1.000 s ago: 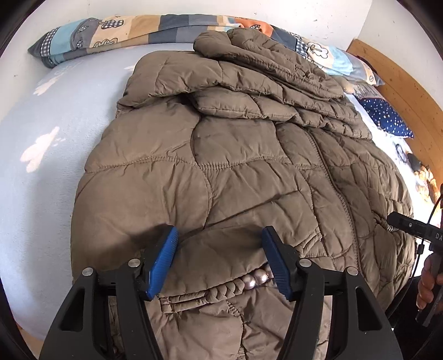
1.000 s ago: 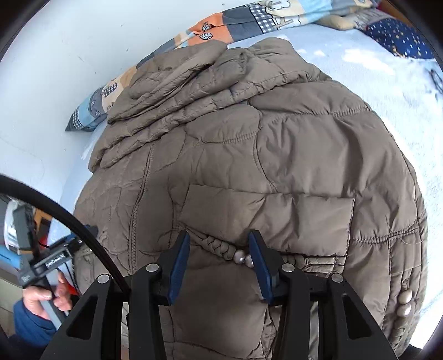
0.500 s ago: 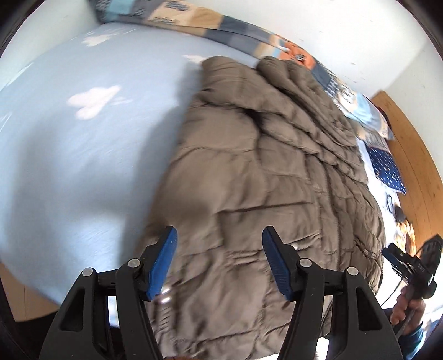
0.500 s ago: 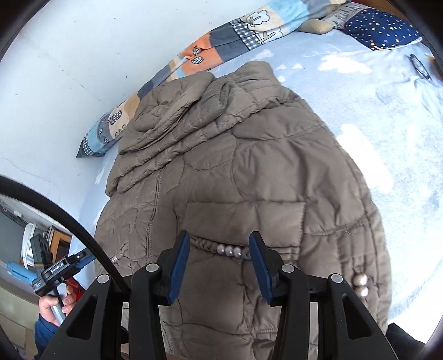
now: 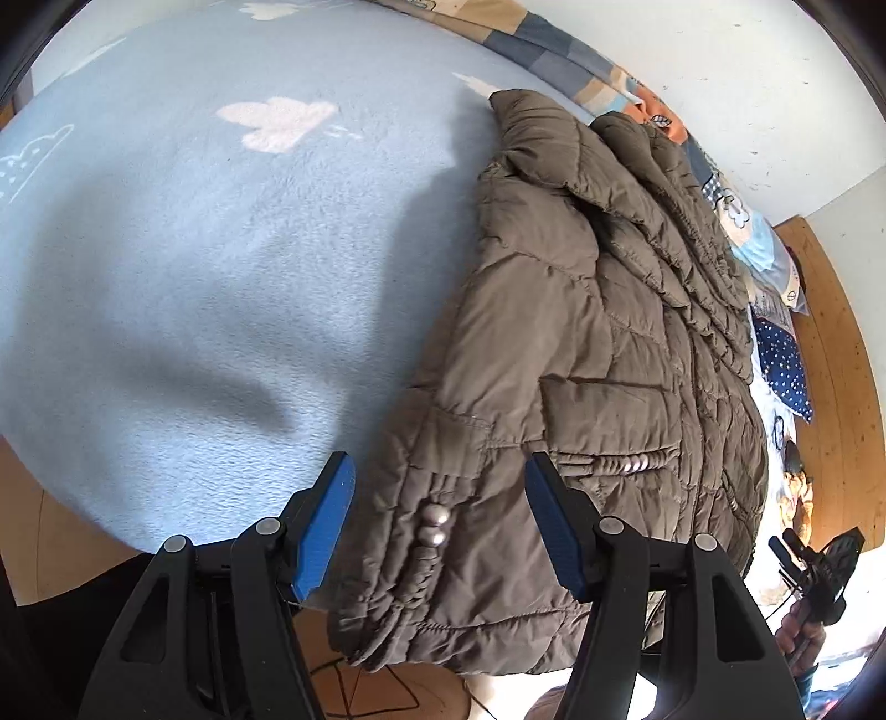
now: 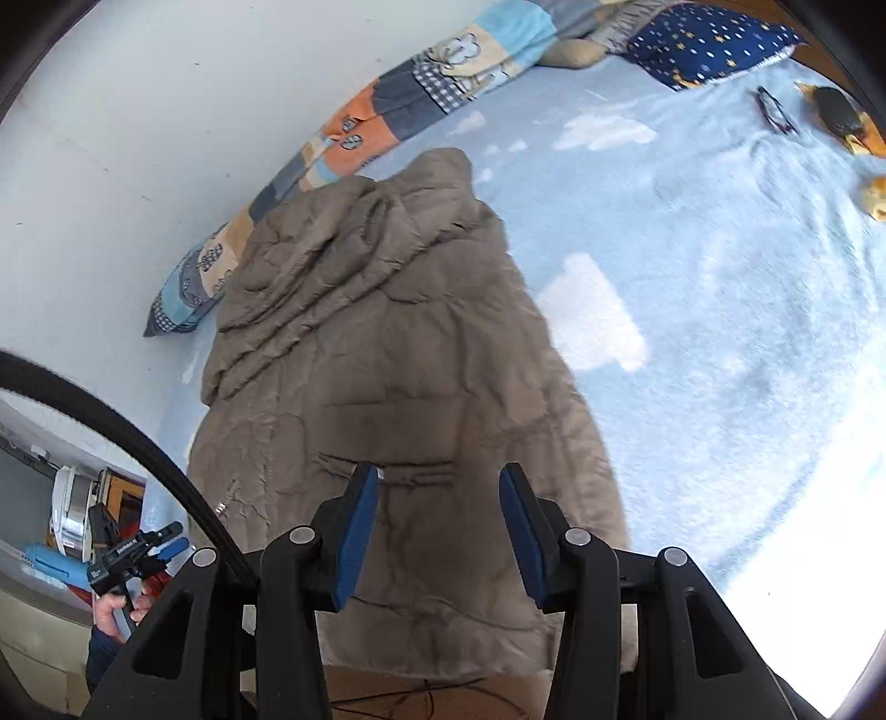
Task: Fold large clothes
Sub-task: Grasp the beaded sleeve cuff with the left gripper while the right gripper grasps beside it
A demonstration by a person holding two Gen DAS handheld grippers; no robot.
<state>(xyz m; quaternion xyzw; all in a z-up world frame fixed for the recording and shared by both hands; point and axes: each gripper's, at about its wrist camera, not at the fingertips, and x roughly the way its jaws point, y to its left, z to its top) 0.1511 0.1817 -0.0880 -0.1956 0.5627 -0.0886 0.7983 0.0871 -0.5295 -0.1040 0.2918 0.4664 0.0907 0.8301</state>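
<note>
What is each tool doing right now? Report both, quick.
Left tool: open, above the brown jacket hem, gripping nothing.
Right tool: open, above the jacket, holding nothing.

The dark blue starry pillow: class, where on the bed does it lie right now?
In the right wrist view the dark blue starry pillow lies at the far top right of the light blue bedspread, beside the patchwork pillow, beyond the brown quilted jacket.
</note>
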